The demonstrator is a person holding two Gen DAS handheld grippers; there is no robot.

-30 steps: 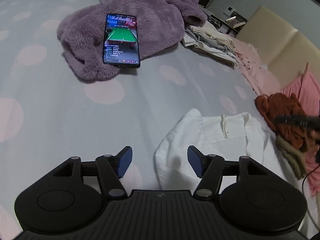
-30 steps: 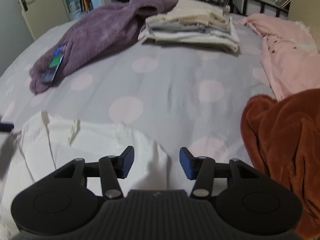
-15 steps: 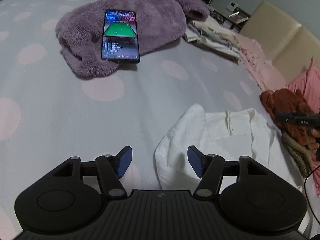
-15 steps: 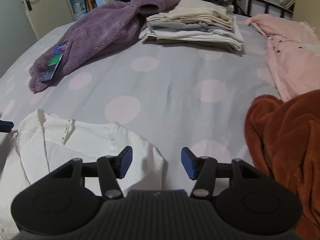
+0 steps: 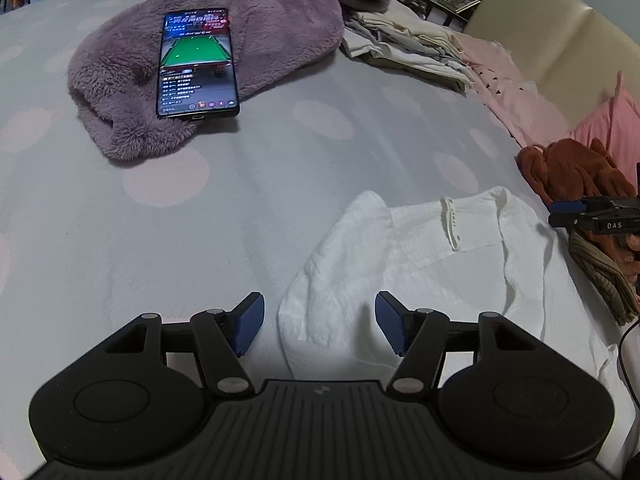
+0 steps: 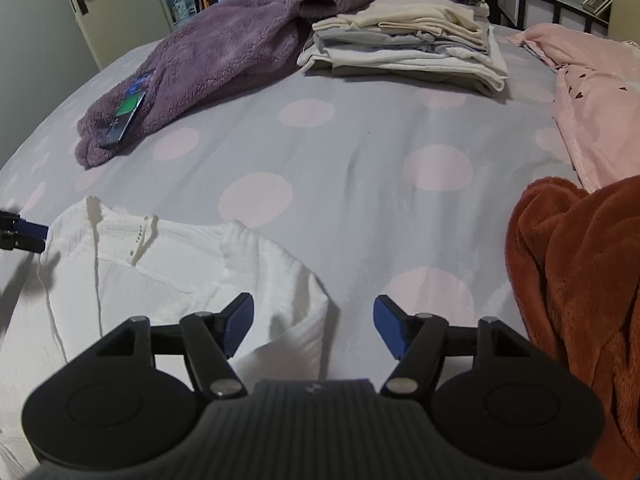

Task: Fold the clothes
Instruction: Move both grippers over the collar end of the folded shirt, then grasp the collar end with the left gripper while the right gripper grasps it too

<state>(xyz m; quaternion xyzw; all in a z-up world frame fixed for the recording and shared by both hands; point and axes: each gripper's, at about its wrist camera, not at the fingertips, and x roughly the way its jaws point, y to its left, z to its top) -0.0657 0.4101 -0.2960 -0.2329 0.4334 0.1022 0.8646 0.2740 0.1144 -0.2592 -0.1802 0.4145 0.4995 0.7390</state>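
A white shirt (image 5: 432, 264) lies on the grey dotted bedspread (image 5: 260, 200), collar side away from me. It also shows in the right wrist view (image 6: 160, 272). My left gripper (image 5: 320, 326) is open and empty, its jaws on either side of the shirt's left shoulder edge, just above it. My right gripper (image 6: 314, 326) is open and empty over the shirt's right shoulder edge. The right gripper's tip shows at the left view's right edge (image 5: 592, 218), and the left gripper's tip at the right view's left edge (image 6: 20, 232).
A purple fleece robe (image 5: 256, 40) lies at the far left with a lit phone (image 5: 196, 62) on it. A stack of folded clothes (image 6: 404, 44) sits at the far middle. A pink garment (image 6: 596, 92) and a rust-orange fleece (image 6: 580, 280) lie on the right.
Both grippers have moved slightly back toward me and lower over the shirt's shoulders. The shirt now lies flatter and more spread out. Both jaws stay open.
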